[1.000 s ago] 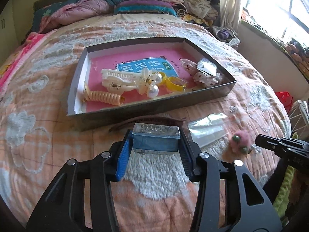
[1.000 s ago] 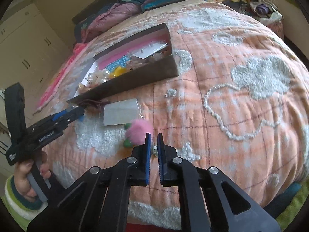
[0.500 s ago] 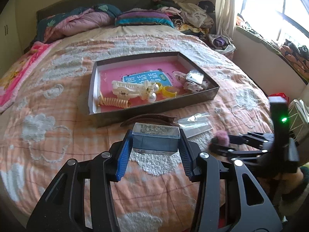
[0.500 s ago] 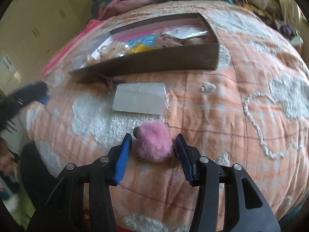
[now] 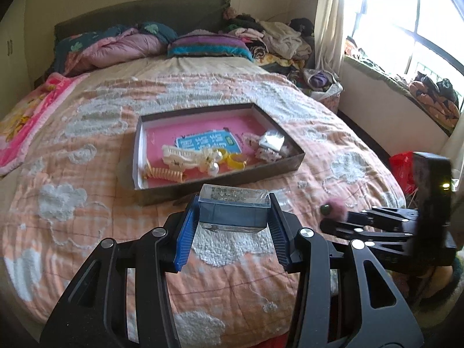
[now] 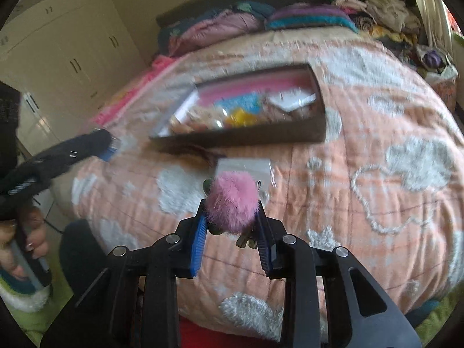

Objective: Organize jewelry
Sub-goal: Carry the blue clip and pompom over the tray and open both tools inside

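left wrist view: we are holding the left tongs (image 5: 234, 217) clenched on a small clear-lidded blue box (image 5: 233, 209), raised above the bedspread (image 5: 87, 232) just in front of the dark tray (image 5: 293, 166). right wrist view: we are gripping the pink pompom piece (image 6: 233, 204) in the right tongs (image 6: 232, 223), whose jaws have just been closing onto it, and the fluff is bulging between the pads with small metal bits dangling below; it is hanging clear of the bed, near the flat plastic bag (image 6: 243, 164). we are judging the step as carrying both pieces to the tray, where the pearl clip (image 5: 210, 164), the spiral hair tie (image 5: 163, 171) and the yellow ring (image 5: 235, 161) are already lying. to do it well, we are thinking of keeping the squeeze on the pompom gentle but firm, since soft fluff could slip, and of lifting over the near wall rather than brushing it. we are also planning to pick bare pink floor for each piece, lowering close before letting go, and keeping the two tongs apart so they are not bumping.
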### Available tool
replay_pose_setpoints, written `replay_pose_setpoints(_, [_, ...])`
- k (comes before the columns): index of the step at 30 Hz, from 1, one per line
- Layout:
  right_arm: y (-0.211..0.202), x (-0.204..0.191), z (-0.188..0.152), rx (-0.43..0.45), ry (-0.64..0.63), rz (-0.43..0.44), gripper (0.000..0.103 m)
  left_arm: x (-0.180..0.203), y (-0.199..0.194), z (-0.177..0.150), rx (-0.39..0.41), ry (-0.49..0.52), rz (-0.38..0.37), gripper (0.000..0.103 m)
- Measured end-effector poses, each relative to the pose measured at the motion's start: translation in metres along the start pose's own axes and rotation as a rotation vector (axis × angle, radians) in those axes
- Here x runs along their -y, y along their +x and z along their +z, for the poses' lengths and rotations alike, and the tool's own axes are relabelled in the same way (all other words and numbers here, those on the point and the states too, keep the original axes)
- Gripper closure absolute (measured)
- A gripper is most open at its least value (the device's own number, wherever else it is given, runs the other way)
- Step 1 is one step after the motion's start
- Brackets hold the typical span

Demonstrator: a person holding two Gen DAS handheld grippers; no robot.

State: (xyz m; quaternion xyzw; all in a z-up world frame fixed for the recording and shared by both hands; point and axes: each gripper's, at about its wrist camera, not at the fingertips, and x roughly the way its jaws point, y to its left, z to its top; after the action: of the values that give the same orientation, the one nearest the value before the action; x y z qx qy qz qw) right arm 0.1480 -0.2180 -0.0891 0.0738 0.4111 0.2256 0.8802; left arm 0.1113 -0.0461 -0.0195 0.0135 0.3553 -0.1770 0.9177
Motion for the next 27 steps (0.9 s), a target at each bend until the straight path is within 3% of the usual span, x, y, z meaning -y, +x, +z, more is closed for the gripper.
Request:
replay_pose_setpoints(9, [-0.046, -0.005, 0.028, 0.114, 0.006, 0.006, 0.073, -0.009, -0.011, 0.011, 0.042, -0.023, 0.014, 0.065])
replay_pose_setpoints(18, [-0.076, -0.007, 0.069, 0.194, -0.022, -0.027, 0.073, -0.026, -0.015, 0.05, 0.105, -0.019, 0.037, 0.065])
replay_pose_setpoints(27, [-0.077, -0.009, 0.108, 0.245, -0.046, -0.039, 0.073, -0.033, 0.014, 0.081, 0.074, -0.019, 0.036, 0.065])
